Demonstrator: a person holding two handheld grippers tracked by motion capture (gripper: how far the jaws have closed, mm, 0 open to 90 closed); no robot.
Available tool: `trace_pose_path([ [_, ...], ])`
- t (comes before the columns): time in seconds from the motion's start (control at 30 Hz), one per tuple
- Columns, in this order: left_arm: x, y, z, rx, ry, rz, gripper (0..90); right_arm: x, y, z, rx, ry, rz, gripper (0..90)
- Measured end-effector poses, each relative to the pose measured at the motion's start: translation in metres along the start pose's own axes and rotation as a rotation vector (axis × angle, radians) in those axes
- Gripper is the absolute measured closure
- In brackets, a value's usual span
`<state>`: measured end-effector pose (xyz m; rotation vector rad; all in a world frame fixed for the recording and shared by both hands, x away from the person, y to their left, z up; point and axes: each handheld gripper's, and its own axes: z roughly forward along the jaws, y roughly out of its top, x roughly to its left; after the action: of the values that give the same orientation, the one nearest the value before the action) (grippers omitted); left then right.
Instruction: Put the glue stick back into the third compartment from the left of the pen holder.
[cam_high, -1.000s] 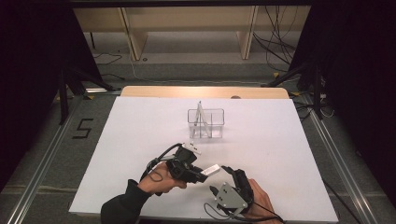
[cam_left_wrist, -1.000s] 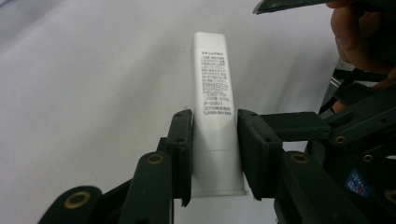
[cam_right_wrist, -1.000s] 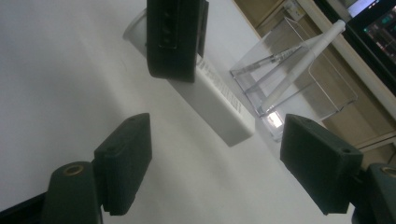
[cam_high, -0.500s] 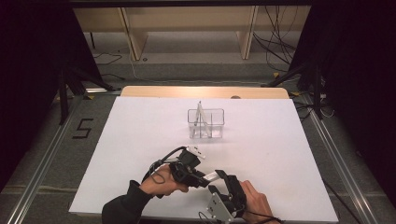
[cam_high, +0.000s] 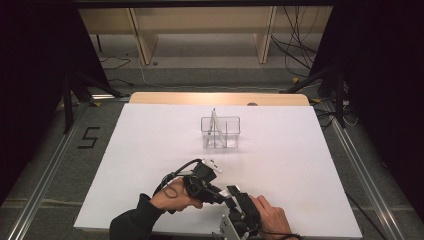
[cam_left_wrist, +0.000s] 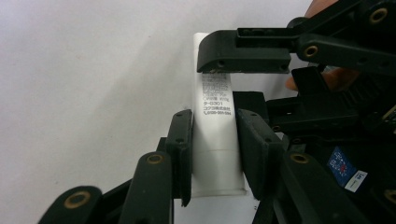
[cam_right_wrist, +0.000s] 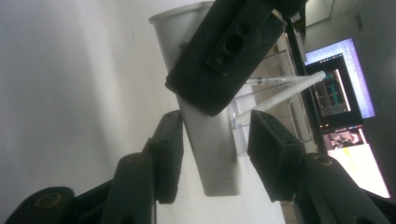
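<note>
A white tube (cam_left_wrist: 217, 154) with small black print lies between both grippers near the table's front edge. My left gripper (cam_left_wrist: 215, 116) is shut on its lower part, both pads pressed against its sides. My right gripper (cam_right_wrist: 217, 119) is open around the tube (cam_right_wrist: 210, 154), with a gap showing on its right side. One of the left gripper's fingers (cam_right_wrist: 224, 51) crosses the tube higher up. In the high view, the left gripper (cam_high: 216, 194) and right gripper (cam_high: 234, 196) meet tip to tip, and the hands hide the tube.
A clear compartment box (cam_high: 220, 132) holding a few pens stands mid-table, well beyond the grippers. The white tabletop (cam_high: 150, 150) spreads out on all sides. A lit monitor (cam_right_wrist: 343, 84) is in the background of the right gripper view.
The right gripper has moved in toward the left gripper until its jaws straddle the tube. The left hand has shifted slightly toward the front edge.
</note>
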<state>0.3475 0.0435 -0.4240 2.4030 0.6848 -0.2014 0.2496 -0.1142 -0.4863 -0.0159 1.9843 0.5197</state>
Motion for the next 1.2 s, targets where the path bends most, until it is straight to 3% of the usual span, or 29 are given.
trace_pose_path([
  [0.7,0.0,-0.001,0.001,0.01,-0.021,-0.014,65.3,0.011,0.002,0.0,0.003,-0.02,-0.137,70.3],
  [1.2,0.008,-0.006,-0.023,-0.032,0.02,-0.029,40.1,0.009,-0.002,-0.001,0.01,-0.024,-0.135,70.7],
])
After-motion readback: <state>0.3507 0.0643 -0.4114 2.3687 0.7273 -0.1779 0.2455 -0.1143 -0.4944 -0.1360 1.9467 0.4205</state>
